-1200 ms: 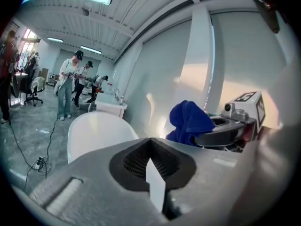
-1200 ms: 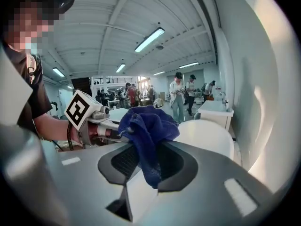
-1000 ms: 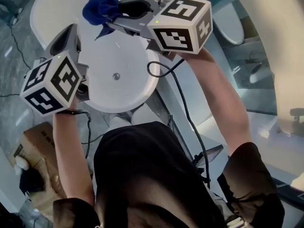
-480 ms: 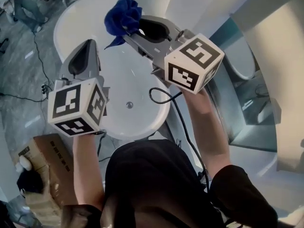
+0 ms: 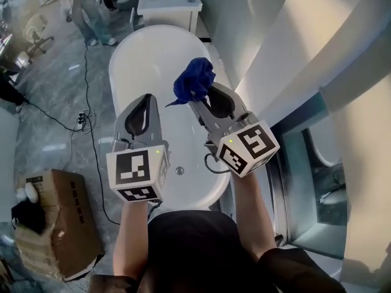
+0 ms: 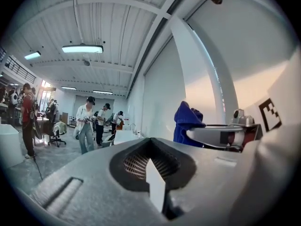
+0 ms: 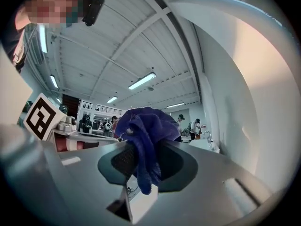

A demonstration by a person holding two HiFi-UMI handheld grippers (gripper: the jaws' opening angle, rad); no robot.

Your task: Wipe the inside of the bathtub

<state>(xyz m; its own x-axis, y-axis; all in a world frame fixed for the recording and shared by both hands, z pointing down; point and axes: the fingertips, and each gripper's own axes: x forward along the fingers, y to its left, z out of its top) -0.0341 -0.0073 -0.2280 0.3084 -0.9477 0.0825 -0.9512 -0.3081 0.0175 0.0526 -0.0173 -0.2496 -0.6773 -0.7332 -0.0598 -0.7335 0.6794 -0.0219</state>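
While the right gripper (image 5: 198,101) pinches a blue cloth (image 5: 194,80), the left gripper (image 5: 145,99) (jaws pressed together) hangs alongside. Both hover over the bathtub (image 5: 128,50).

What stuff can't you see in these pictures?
- Head view: part of the bathtub floor is hidden under the left gripper, the right gripper and the blue cloth.
- Head view: dirt or water in the tub is too small to tell.
- Head view: the dark things beside the cardboard box are too small to name.
- Both gripper views: they look out over the room, so the tub's inside doesn't show.
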